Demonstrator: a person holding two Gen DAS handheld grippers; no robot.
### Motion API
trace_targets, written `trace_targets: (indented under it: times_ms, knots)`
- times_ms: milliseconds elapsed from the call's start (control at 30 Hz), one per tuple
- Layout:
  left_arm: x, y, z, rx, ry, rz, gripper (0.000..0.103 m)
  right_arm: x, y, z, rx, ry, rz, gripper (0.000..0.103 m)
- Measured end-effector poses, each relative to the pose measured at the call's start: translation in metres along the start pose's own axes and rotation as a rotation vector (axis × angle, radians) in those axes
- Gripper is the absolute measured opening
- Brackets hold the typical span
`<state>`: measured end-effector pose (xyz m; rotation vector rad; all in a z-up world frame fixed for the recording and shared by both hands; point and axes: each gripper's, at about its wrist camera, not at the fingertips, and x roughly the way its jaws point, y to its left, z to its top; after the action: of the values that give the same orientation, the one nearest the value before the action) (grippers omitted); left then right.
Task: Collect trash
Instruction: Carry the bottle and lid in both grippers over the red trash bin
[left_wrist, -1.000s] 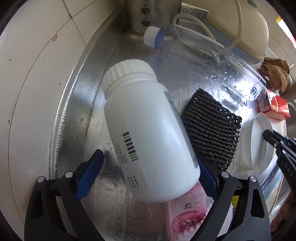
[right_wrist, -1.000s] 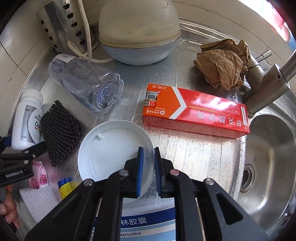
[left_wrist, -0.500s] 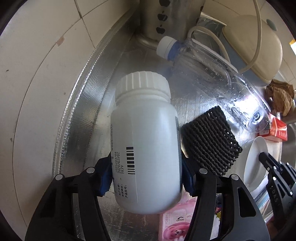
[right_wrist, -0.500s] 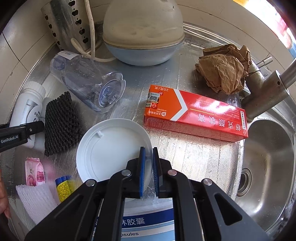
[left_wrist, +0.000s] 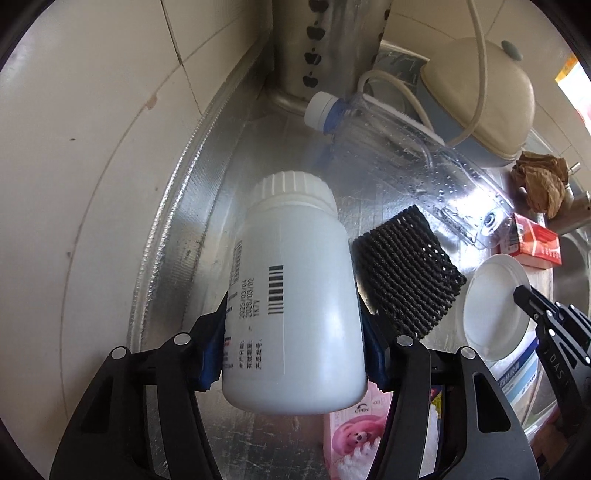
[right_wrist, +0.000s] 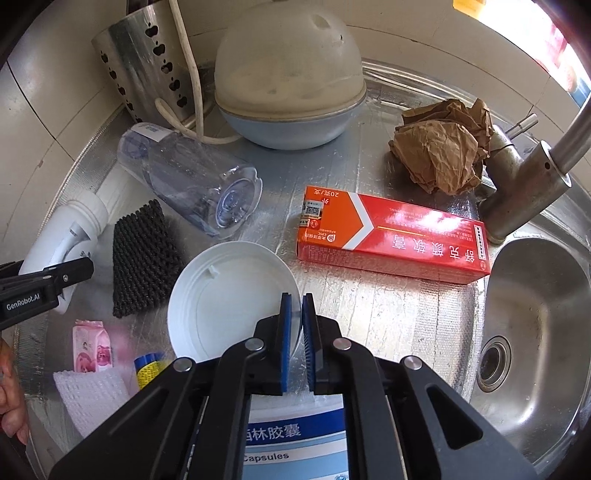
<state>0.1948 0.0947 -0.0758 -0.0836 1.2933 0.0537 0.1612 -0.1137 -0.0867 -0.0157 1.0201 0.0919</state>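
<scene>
The stainless-steel counter (right_wrist: 388, 306) fills both views, with the round steel sink basin (right_wrist: 532, 332) at the right of the right wrist view. Across the centre of that view lies the long red cardboard box (right_wrist: 391, 230); above it, at upper right, sits the crumpled brown paper wad (right_wrist: 439, 155). The clear plastic water bottle (right_wrist: 192, 184) lies on its side at centre left.

The white plastic pill bottle with ribbed screw cap (left_wrist: 295, 295) occupies the centre of the left wrist view, cap toward the top of the frame. The left gripper (left_wrist: 291, 354) is clamped on it: the blue pads press the lower body from both sides, near the base. Whether the base is clear of the counter cannot be told.

Handling, as a judgement: the bottle looks rigid, smooth-walled and light, so it may pivot or slip in the pads. Hold across the widest part of the body, not the cap. The grip sits low; tilt slowly.

The black knitted mesh pad (left_wrist: 406, 273) lies just right of the bottle. The round white plastic lid (right_wrist: 229, 299) stands at lower centre of the right wrist view; the right gripper (right_wrist: 295, 332) has its jaws nearly together on the lid's thin rim. The lid appears light and flexible; a rim grip may let it swing.
</scene>
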Motion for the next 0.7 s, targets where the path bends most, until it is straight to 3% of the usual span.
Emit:
trace_targets:
  times_ms: [700]
  knots:
    - [-0.045, -0.019, -0.047, 0.066, -0.042, -0.014, 0.059, -0.049, -0.002, -0.027, 0.023, -0.064, 0.073, 0.006]
